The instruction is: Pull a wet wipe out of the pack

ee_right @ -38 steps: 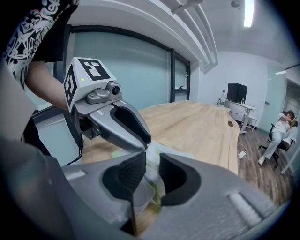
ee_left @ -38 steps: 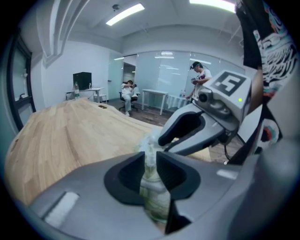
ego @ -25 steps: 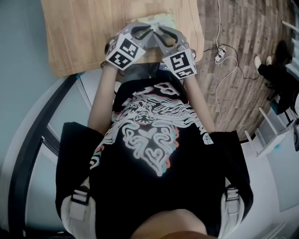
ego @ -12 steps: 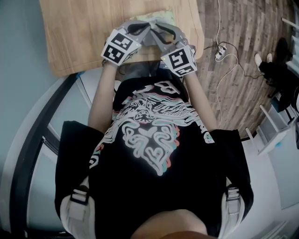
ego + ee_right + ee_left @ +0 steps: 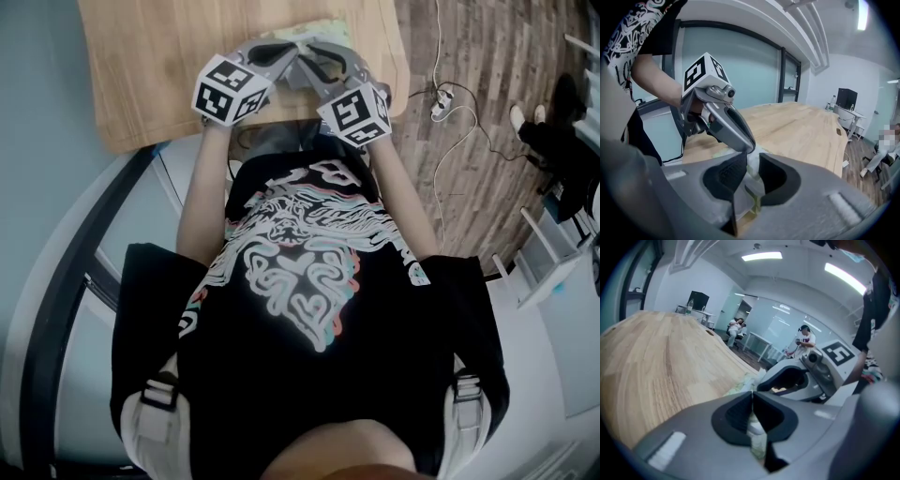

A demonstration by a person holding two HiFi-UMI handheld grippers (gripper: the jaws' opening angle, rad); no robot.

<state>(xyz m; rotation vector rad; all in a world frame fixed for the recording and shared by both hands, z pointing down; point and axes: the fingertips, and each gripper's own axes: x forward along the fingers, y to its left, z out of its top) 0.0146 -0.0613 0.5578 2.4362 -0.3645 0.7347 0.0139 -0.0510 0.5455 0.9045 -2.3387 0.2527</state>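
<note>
Head view first: everything's crammed into the top middle of the frame. The wipe pack (image 5: 328, 30) is a pale green thing lying flat on the wooden table (image 5: 159, 66), near the table's right end. Both tools come in on it from below, and their tips nearly meet over its lower-left part. They cover most of it, so only a strip shows above them.

Left gripper (image 5: 752, 393): the jaws are closed, with the pads meeting in a thin line at the tips in its own view. Through the hollow between the pads, lower centre of that frame, there's white and pale green stuff, which is the pack right underneath. In the right gripper view, the left tool comes down from the upper left. Its tip lands on a white tuft (image 5: 756, 153) sticking up from the pack, mid-frame. Can't tell if it's actually got any of that pinched, because the tip hides it.

Right gripper (image 5: 750, 164): narrow, not fully together. There's a slim gap and the pack's pale material fills it, touching both pads, so it's clamped on the pack. The two tips sit just beside each other, with the left one slightly above and to the left in that frame.
</note>
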